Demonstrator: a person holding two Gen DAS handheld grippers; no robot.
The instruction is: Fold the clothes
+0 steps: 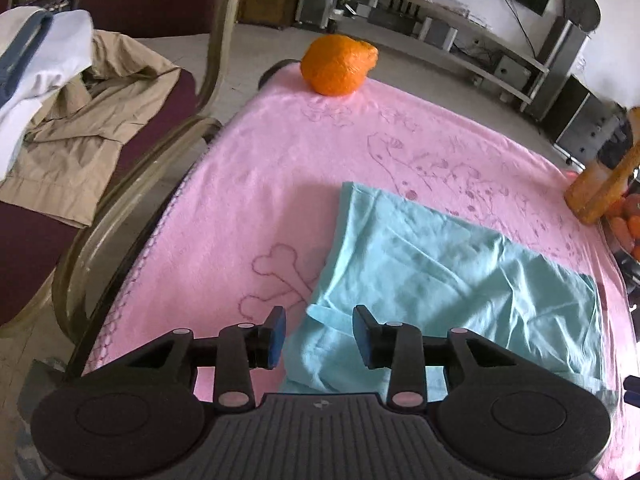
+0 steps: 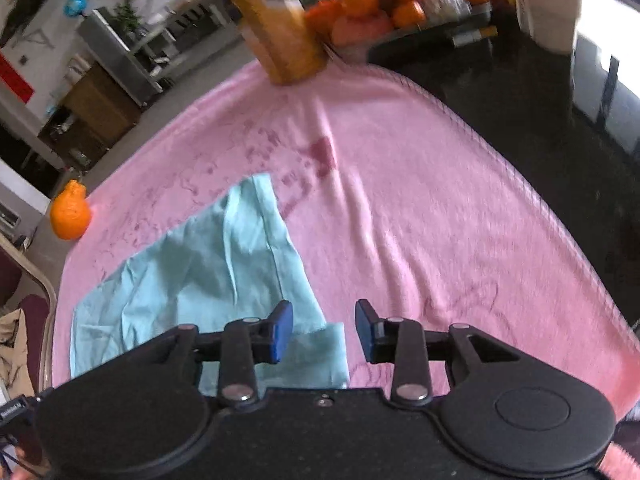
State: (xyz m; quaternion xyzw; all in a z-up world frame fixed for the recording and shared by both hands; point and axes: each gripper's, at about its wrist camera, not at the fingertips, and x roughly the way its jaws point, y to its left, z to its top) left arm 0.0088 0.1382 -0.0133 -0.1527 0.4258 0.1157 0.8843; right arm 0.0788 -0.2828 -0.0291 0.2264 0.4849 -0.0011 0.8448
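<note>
Left wrist view: left gripper (image 1: 318, 334) tilts down, parted and empty, over teal garment (image 1: 452, 280).

Teal garment (image 1: 460, 280), doodle-printed pink blanket (image 1: 280, 168)

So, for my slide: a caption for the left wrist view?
Left gripper open above the teal garment lying on the pink blanket.

Pink towel (image 1: 248, 200) over dark table (image 2: 540, 128)
</note>
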